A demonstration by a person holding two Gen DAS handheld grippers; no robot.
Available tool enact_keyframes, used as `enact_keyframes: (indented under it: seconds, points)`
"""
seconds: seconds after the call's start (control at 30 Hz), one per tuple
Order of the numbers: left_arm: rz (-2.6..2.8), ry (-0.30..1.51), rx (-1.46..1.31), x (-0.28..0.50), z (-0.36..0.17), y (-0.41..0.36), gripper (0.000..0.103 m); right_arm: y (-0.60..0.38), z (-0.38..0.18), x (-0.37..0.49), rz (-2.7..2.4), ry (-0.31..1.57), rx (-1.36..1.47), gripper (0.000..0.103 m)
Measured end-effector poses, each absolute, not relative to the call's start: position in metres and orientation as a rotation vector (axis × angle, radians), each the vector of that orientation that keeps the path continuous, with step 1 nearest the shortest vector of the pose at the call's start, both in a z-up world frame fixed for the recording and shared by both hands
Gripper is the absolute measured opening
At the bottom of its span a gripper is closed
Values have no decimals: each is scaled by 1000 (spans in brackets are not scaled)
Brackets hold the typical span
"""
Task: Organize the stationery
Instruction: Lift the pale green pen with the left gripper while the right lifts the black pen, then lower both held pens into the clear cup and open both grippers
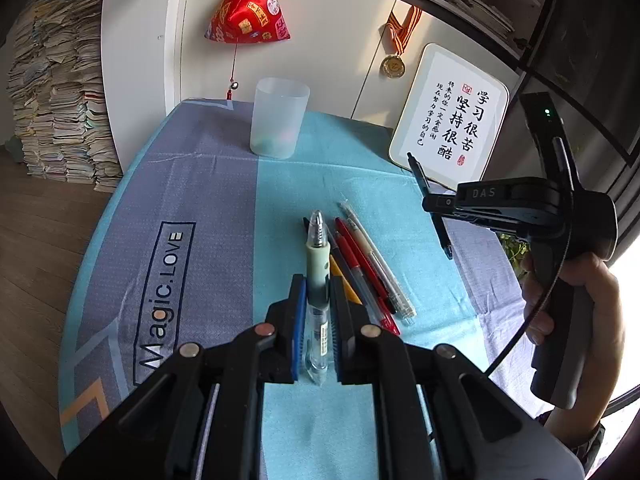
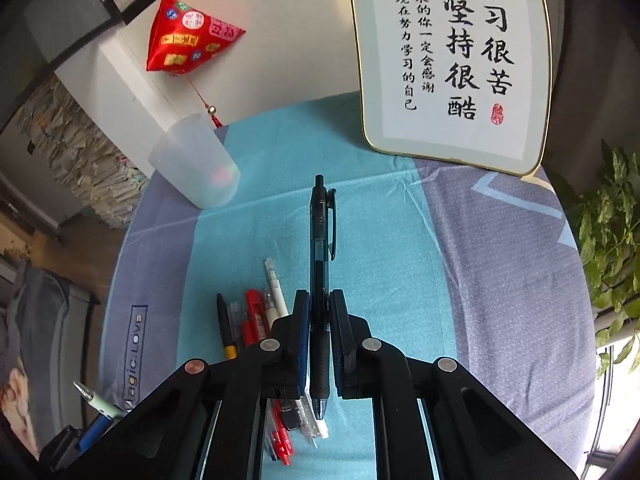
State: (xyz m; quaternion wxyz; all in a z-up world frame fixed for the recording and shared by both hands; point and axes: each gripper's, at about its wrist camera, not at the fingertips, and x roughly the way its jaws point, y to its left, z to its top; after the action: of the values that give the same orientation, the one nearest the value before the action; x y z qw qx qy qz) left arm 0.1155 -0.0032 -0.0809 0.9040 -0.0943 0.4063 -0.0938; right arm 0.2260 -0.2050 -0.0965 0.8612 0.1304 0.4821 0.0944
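Evidently mid-sorting, the left gripper (image 1: 318,312) clasped a pale green pen (image 1: 318,280) and the right gripper (image 2: 319,340) a black pen (image 2: 321,248) above the counter's middle, each needing carrying to the frosted cup (image 1: 278,118) near the far edge.

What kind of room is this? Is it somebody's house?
Probably a study corner at home. There are pens on a cloth-covered table, a tall stack of books by the wall, and a medal beside a framed motto about studying.
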Motion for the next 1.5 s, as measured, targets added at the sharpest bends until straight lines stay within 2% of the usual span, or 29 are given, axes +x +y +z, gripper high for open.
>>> enact_keyframes:
  seconds: [0.43, 0.57, 0.83, 1.0, 1.2, 1.5]
  points:
    - [-179, 704, -128, 114, -21, 5, 9, -180, -46, 206, 259, 833, 255, 11]
    - [-166, 645, -111, 119, -3, 7, 9, -190, -35, 201, 246, 755, 392, 11]
    - [-139, 614, -185, 157, 8, 28, 9, -179, -10, 186, 263, 567, 355, 11]
    - [-103, 591, -154, 179, 12, 35, 9, -164, -3, 183, 304, 519, 339, 11]
    - [-143, 626, -217, 210, 19, 50, 9, -146, 18, 194, 359, 462, 318, 11]
    - [-97, 521, -186, 238, 42, 58, 9, -127, 34, 244, 425, 419, 305, 11]
